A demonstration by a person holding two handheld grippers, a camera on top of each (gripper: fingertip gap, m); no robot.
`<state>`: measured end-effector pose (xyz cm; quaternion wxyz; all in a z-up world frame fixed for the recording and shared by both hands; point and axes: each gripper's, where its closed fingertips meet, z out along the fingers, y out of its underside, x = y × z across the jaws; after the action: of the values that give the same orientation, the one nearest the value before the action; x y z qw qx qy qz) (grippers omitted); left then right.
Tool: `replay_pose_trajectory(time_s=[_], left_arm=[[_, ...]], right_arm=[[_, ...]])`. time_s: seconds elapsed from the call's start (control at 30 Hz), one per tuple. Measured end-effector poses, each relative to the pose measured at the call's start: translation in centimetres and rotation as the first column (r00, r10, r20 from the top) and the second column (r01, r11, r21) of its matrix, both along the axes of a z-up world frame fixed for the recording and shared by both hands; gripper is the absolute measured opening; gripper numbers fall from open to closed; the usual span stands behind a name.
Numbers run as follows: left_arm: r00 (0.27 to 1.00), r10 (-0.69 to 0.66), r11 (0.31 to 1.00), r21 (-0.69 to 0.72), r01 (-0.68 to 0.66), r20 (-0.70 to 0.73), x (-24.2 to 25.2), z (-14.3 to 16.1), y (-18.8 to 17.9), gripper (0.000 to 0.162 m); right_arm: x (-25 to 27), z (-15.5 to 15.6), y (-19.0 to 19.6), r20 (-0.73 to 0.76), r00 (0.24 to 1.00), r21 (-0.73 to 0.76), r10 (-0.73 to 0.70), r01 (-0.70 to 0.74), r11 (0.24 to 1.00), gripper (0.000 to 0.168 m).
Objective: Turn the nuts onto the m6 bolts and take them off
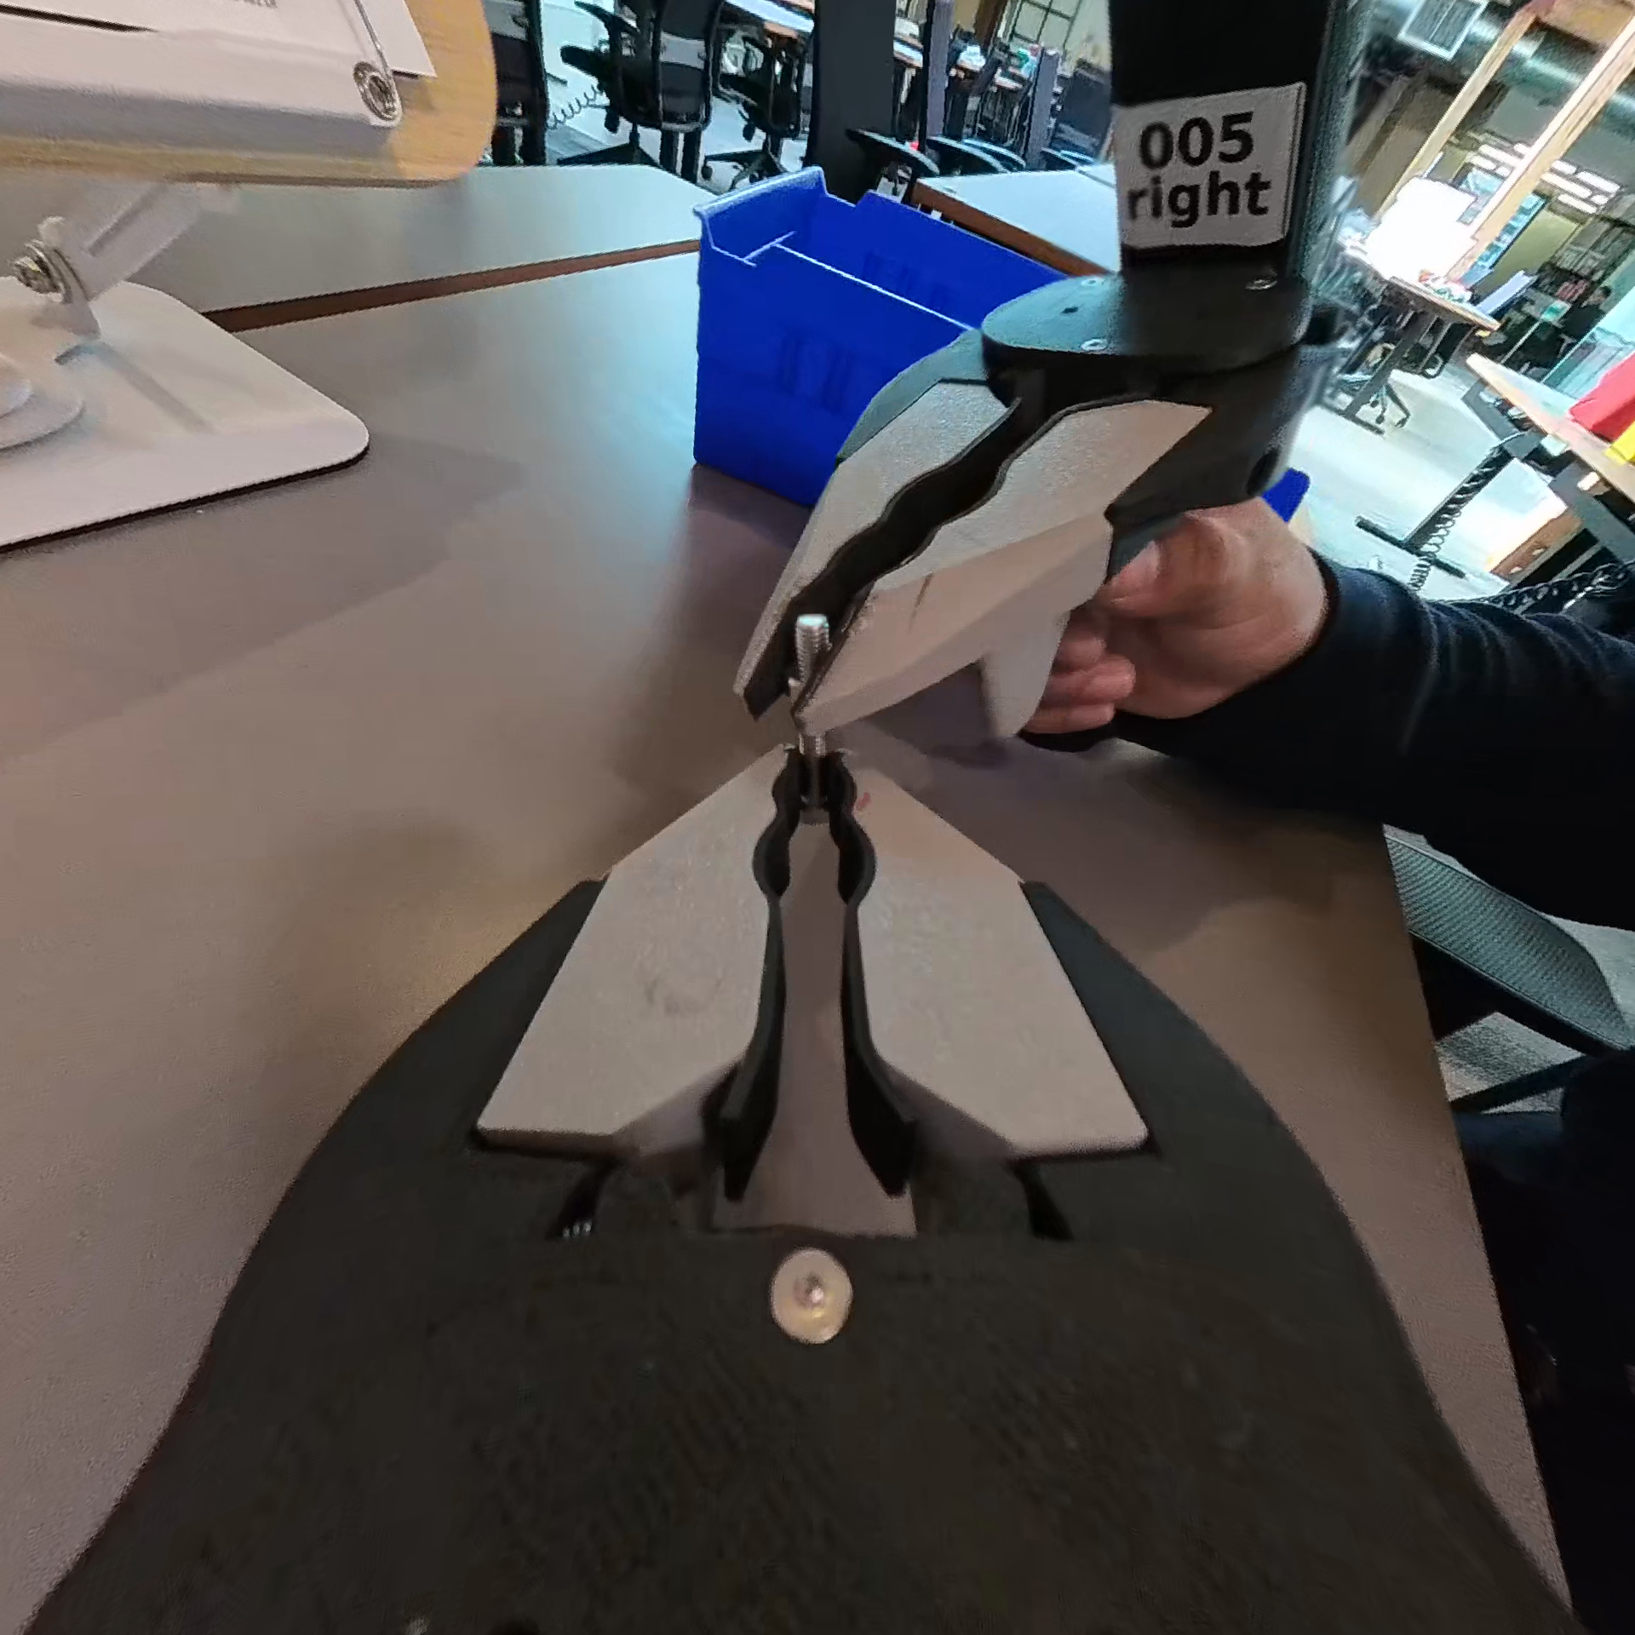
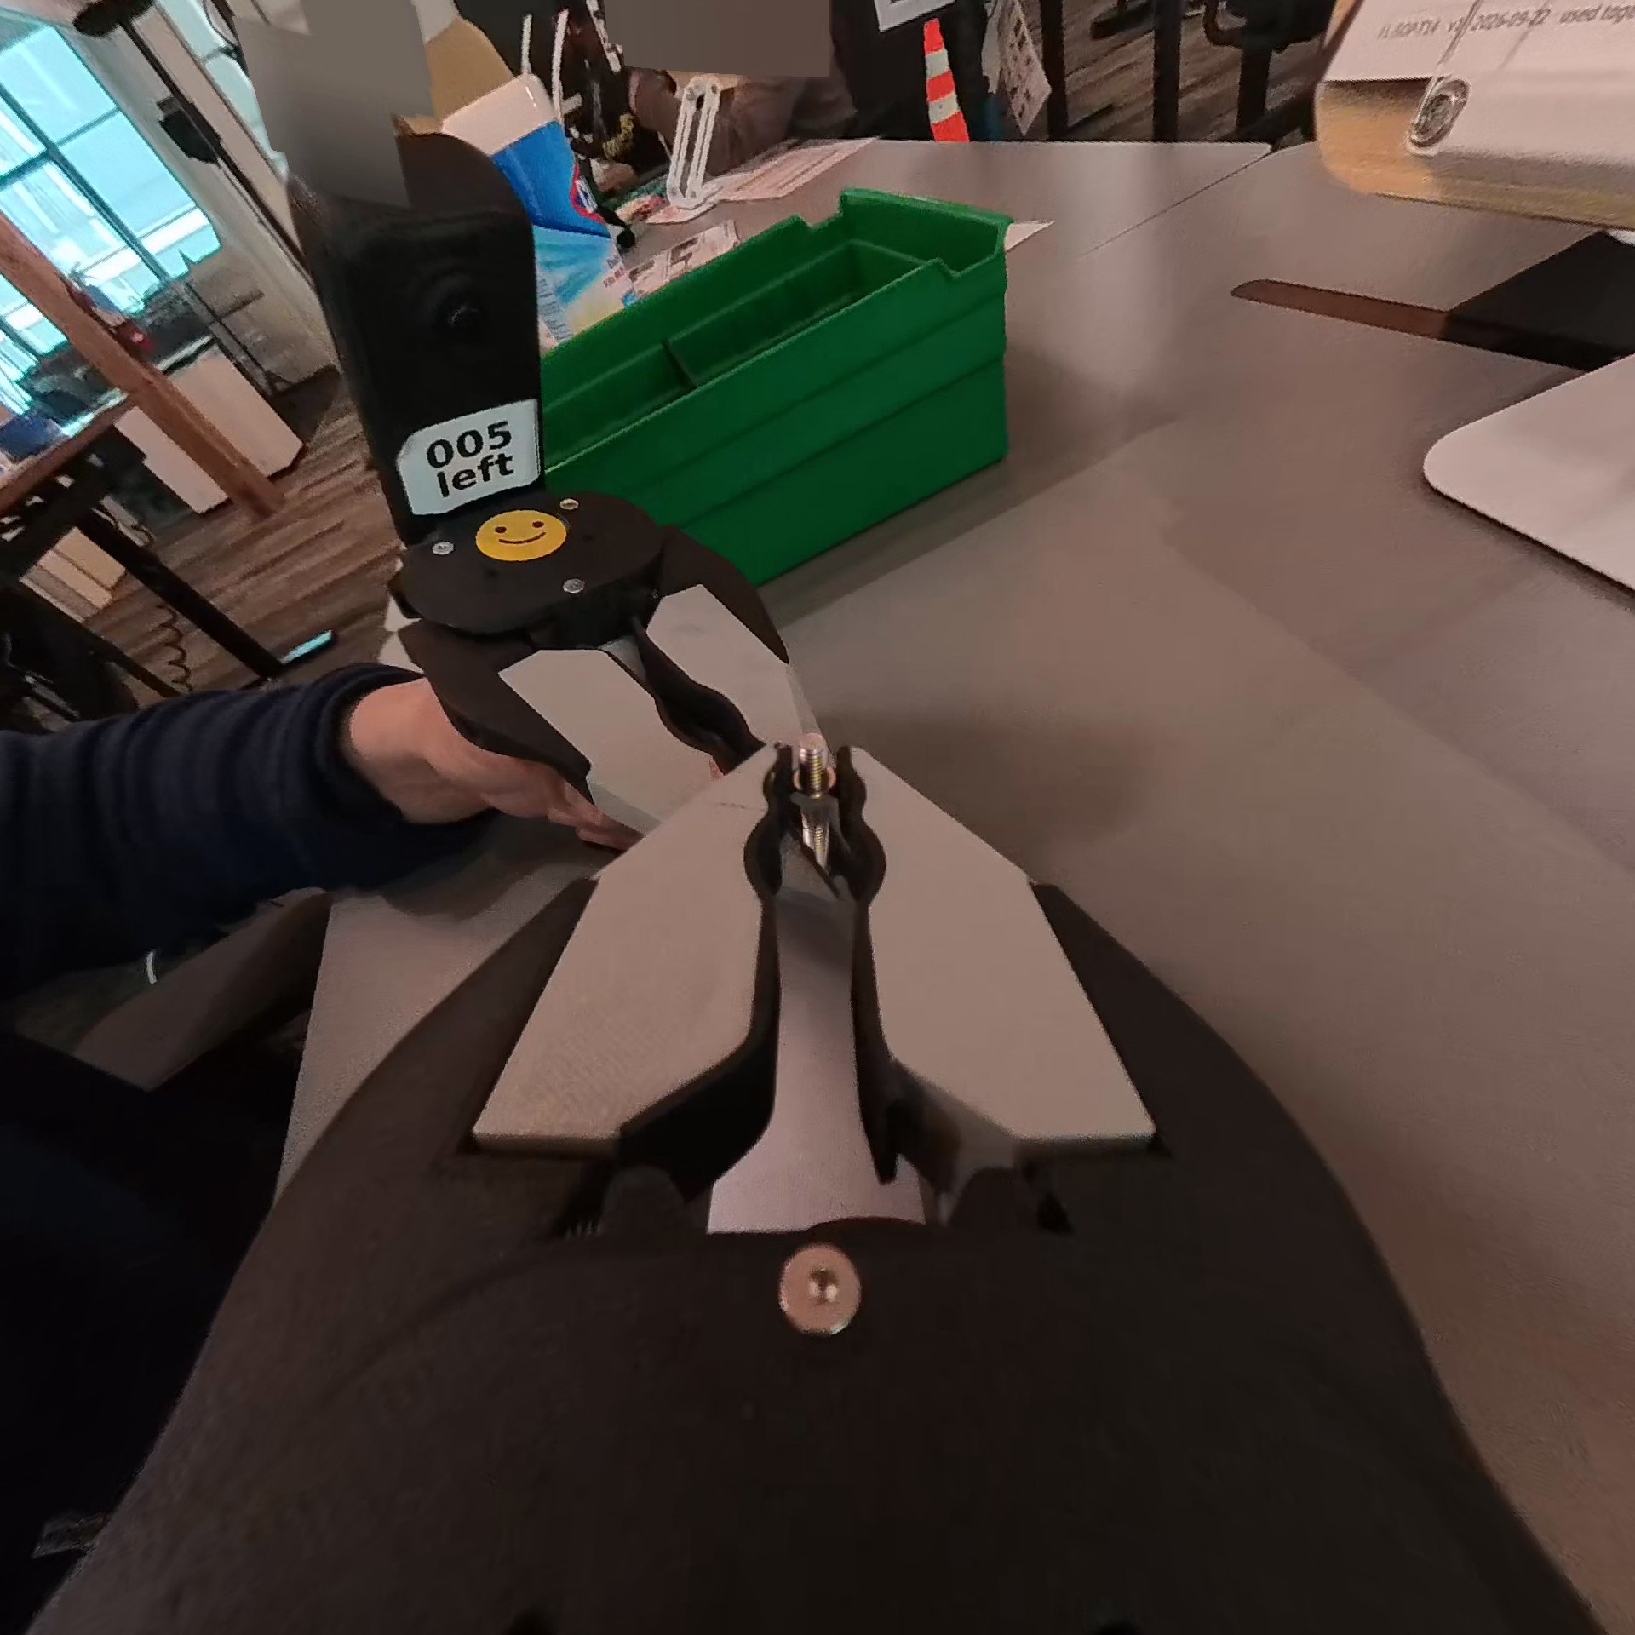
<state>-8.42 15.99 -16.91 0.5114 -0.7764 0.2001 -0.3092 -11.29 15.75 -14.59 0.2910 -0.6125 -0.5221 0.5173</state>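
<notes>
Your right gripper (image 1: pixel 787 699) is clenched on the threaded shank of the bolt (image 1: pixel 810 639), which stands nearly upright between its black-lined tips; the thread end projects above them. Directly beneath, your left gripper (image 1: pixel 812 779) is closed on the lower part of the same bolt, its tips meeting the right gripper's tips from below. A bright collar shows at that junction; whether it is the nut or the bolt head cannot be told. In the right wrist view the bolt (image 2: pixel 812 763) sits at the very front of the right gripper (image 2: pixel 814 779), with the left gripper (image 2: pixel 752 752) arriving from the left side, held in a hand (image 2: pixel 425 761). Both grippers hover just above the grey table (image 1: pixel 442 708). Behind them stand a blue bin (image 1: pixel 796 372) and a green bin (image 2: pixel 796 398), well apart from the bolt.
</notes>
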Motion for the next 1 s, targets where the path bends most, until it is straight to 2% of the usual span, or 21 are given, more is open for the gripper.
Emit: replay_pose_trajectory(time_s=[0.1, 0.2, 0.33, 0.43, 0.5, 0.57, 0.63, 0.7, 0.83, 0.9, 1.0], left_arm=[[1.000, 0.017, 1.000, 0.004, -0.017, 0.012, -0.3, 0.1, 0.2, 0.004], [0.999, 0.024, 0.999, 0.042, -0.025, 0.034, -0.4, 0.9, 0.2, 0.021], [0.997, -0.017, 0.996, 0.090, 0.010, 0.078, -0.3, 2.4, -0.4, 0.029], [0.998, -0.039, 0.997, 0.075, 0.035, 0.052, -0.1, 2.0, -0.7, 0.032], [1.000, -0.024, 0.998, 0.057, 0.024, 0.010, -0.1, 1.2, -0.5, 0.032], [0.999, -0.013, 0.999, 0.041, 0.015, -0.038, 0.0, 0.3, -0.3, 0.030], [0.995, -0.009, 1.000, 0.015, 0.010, -0.095, 0.0, -0.8, -0.3, 0.030], [0.990, 0.017, 1.000, 0.003, -0.017, -0.137, -0.2, -1.3, -0.2, 0.030], [0.985, 0.065, 0.998, 0.003, -0.065, -0.160, -0.1, -1.5, -0.8, 0.029], [0.961, 0.114, 0.992, -0.020, -0.123, -0.252, -0.3, -2.3, -1.4, 0.033], [0.939, 0.118, 0.993, 0.009, -0.122, -0.322, 0.7, -1.5, -3.6, 0.039]], right_arm=[[0.1, 0.1, 0.4, 0.015, 0.999, 0.060, -0.048, 0.047, 0.997, 0.006], [0.4, 0.4, 1.3, 0.012, 0.994, 0.140, -0.107, 0.104, 0.985, 0.007], [1.9, 3.1, 2.1, -0.038, 0.986, 0.226, -0.160, 0.164, 0.960, 0.007], [5.6, 8.0, 0.4, -0.128, 0.979, 0.240, -0.158, 0.186, 0.953, 0.006], [9.0, 11.0, -0.2, -0.156, 0.968, 0.324, -0.199, 0.240, 0.915, 0.006], [13.1, 12.8, 1.3, -0.148, 0.941, 0.416, -0.305, 0.339, 0.844, 0.006], [17.7, 13.3, 4.1, -0.107, 0.895, 0.468, -0.433, 0.430, 0.772, 0.006], [22.1, 11.6, 7.0, -0.004, 0.850, 0.458, -0.527, 0.470, 0.755, 0.006], [27.8, 4.6, 12.5, 0.204, 0.765, 0.380, -0.611, 0.513, 0.770, 0.007], [29.0, 0.8, 13.9, 0.298, 0.730, 0.354, -0.615, 0.514, 0.781, 0.009], [29.7, -2.1, 14.7, 0.359, 0.714, 0.342, -0.601, 0.498, 0.797, 0.027]])
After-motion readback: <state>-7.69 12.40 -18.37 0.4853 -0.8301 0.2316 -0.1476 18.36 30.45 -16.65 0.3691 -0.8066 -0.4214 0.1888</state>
